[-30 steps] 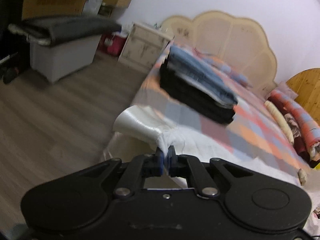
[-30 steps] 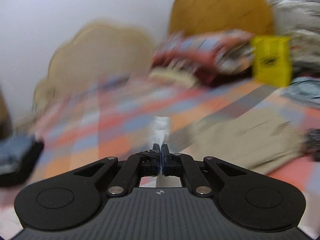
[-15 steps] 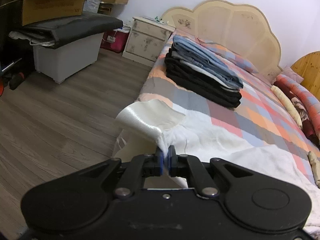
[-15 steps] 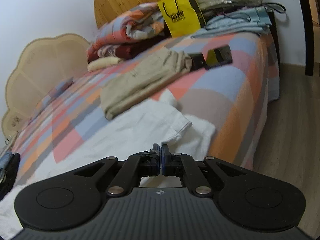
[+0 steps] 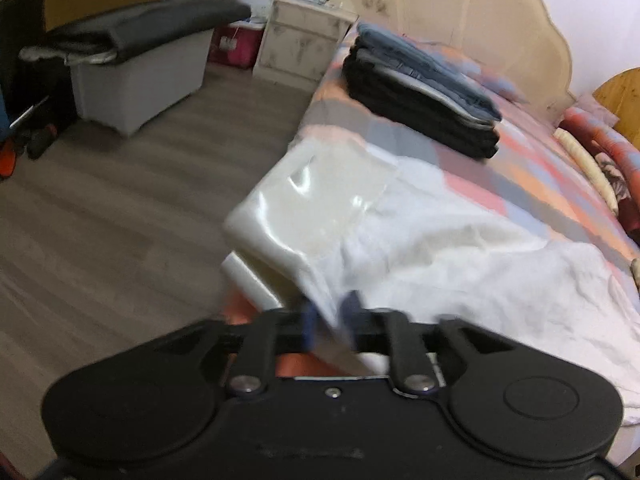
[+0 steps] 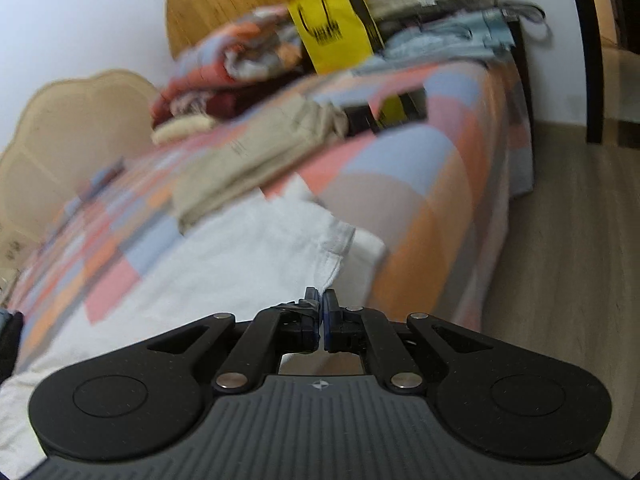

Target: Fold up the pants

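White pants lie spread across the near edge of the bed, one shiny inner panel turned up at the corner. Left gripper: jaws opening, a fold of the white cloth between them, pads apart from it. Right gripper: jaws closed, pinching the pants' hem at the bed edge. Folded dark clothes stack sits near the headboard.

I saw the pants spread across the near edge of the bed, a stack of folded clothes behind them toward the headboard, and a nightstand on the floor left of the bed.
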Demonstrator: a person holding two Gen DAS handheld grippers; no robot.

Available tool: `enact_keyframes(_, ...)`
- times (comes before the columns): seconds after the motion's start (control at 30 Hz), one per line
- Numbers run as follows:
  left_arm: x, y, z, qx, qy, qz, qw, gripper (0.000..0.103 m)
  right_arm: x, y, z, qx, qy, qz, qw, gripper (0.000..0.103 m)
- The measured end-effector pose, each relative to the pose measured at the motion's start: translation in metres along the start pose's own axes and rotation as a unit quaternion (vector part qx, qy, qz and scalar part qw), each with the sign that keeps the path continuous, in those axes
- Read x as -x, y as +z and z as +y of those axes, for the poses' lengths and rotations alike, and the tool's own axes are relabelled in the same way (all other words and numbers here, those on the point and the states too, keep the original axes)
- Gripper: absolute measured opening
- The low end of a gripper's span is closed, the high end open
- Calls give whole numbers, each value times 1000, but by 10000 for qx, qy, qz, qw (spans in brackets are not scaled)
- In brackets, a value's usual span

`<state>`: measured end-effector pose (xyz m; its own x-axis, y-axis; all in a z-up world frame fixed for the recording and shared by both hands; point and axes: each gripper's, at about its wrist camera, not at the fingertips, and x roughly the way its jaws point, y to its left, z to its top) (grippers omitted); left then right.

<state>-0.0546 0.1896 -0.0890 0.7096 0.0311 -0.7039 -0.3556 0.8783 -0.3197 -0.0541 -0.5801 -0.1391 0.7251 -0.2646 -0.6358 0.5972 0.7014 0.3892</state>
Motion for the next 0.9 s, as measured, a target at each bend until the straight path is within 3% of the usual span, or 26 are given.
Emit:
enact_keyframes(0.03, 6, 1, 1, 69, -25, -124, 9999, 42, 3, 1, 2, 90, -18, -10, 10000, 5)
enact_keyframes(0.07, 16, 4, 1, 109, -23, -288, 9995, 56, 8, 2, 4, 185, -70, -94, 9998, 22)
enact_keyframes(0.13, 39, 14, -1, 26, 15, -714, 9974, 66, 22, 4, 9, 297, -140, -361, 9988, 44)
enact_keyframes(0.17, 48, 20, -4, -92, 39, -887, 9960, 67, 27, 5, 11, 304, 16, -413, 9987, 58)
enact_keyframes(0.2, 53, 27, -7, -205, 82, -1018, 9946, 69, 29, 7, 13, 289, 243, -384, 9986, 66)
enact_keyframes(0.33, 50, 50, -13, -429, 100, -1149, 9924, 71, 31, -2, 29, 219, 890, -61, 9958, 67)
enact_keyframes(0.47, 15, 72, -21, -731, 174, -869, 9934, 71, 37, -28, 67, 522, 1705, 380, 9832, 66)
enact_keyframes(0.67, -26, 85, -18, -690, 23, -354, 9970, 71, 41, -72, 140, 988, 3010, 1537, 9360, 66)
enact_keyframes(0.77, -30, 84, -11, -706, -27, -289, 9971, 71, 47, -91, 162, 1207, 3259, 2040, 9152, 64)
enact_keyframes(0.9, -38, 80, -11, -766, -93, -293, 9966, 71, 44, -106, 172, 1139, 3213, 2404, 9088, 64)
